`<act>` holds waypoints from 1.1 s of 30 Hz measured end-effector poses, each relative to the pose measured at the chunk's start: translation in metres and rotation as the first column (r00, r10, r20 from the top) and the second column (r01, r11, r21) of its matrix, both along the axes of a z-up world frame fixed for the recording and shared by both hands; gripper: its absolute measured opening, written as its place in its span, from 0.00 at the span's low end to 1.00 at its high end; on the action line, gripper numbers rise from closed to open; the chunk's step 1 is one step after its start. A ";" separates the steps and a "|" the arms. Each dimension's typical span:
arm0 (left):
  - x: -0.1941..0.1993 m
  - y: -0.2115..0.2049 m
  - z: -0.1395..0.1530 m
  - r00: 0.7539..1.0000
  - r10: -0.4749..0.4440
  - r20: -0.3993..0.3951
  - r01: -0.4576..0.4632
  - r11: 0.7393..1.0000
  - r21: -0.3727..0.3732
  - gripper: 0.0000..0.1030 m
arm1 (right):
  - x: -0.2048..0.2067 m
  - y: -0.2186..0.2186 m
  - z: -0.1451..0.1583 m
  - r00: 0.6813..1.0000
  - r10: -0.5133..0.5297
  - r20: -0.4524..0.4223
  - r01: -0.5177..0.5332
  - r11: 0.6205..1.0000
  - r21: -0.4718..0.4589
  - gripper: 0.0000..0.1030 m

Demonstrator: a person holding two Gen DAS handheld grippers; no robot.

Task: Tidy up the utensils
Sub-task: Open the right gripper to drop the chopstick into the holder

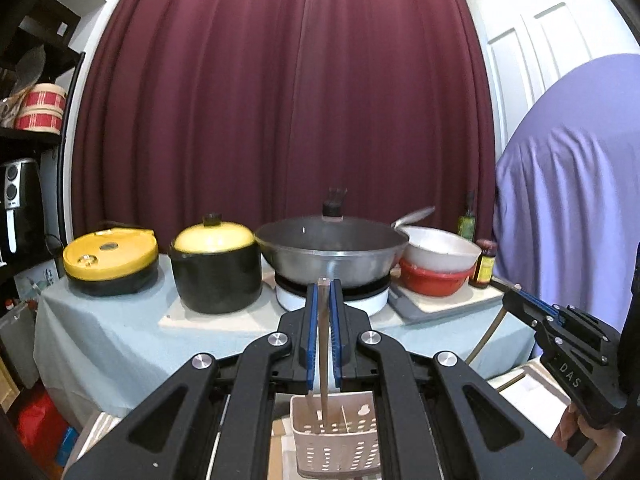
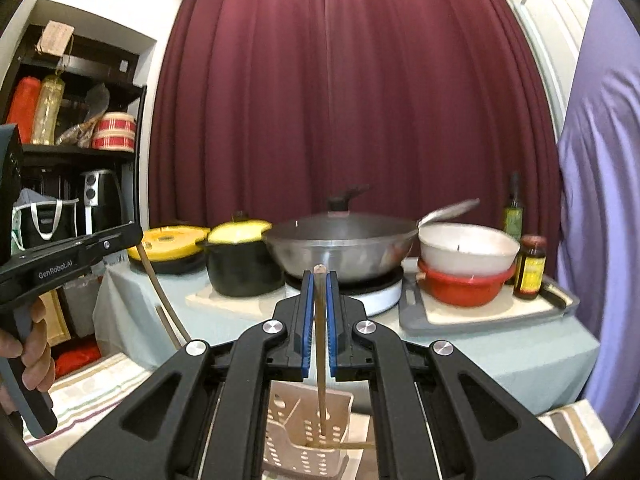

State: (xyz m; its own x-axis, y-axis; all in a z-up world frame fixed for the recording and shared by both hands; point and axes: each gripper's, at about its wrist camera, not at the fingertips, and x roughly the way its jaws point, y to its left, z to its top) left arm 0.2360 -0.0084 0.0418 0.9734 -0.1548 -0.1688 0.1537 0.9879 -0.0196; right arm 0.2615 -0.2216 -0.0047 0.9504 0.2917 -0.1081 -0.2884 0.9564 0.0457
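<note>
Utensils: I am holding one thin stick [image 1: 323, 344] upright in my left gripper [image 1: 324, 292], another stick [image 2: 320, 340] in my right gripper [image 2: 319, 280].
Grip: both are clenching tight on their sticks.
Caddy: a perforated holder [image 1: 336, 444] is sitting below, the sticks' lower ends reaching into it.
Behind: a wok [image 1: 332, 256] is resting on the table [image 1: 100, 340].

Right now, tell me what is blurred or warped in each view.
Left wrist view: fisheye bends the curtain and door inward; the pots and wok are smeared, while the left gripper stays sharp. Right wrist view: same bowing and dark corners; bowls and bottles are soft, the right gripper crisp.
</note>
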 end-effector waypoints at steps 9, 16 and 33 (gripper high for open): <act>0.019 -0.003 -0.030 0.997 -0.010 -0.077 0.012 1.000 0.023 0.07 | 0.018 0.011 -0.037 0.995 0.006 -0.099 -0.008 1.000 -0.025 0.07; 0.004 0.000 -0.033 0.997 -0.010 -0.082 0.012 1.000 0.013 0.22 | -0.003 0.013 -0.035 0.997 -0.028 -0.076 0.025 0.999 -0.040 0.36; -0.107 0.009 -0.088 0.987 0.049 -0.153 -0.045 0.998 0.032 0.36 | -0.132 -0.006 -0.075 0.987 -0.068 -0.142 0.053 0.993 -0.107 0.36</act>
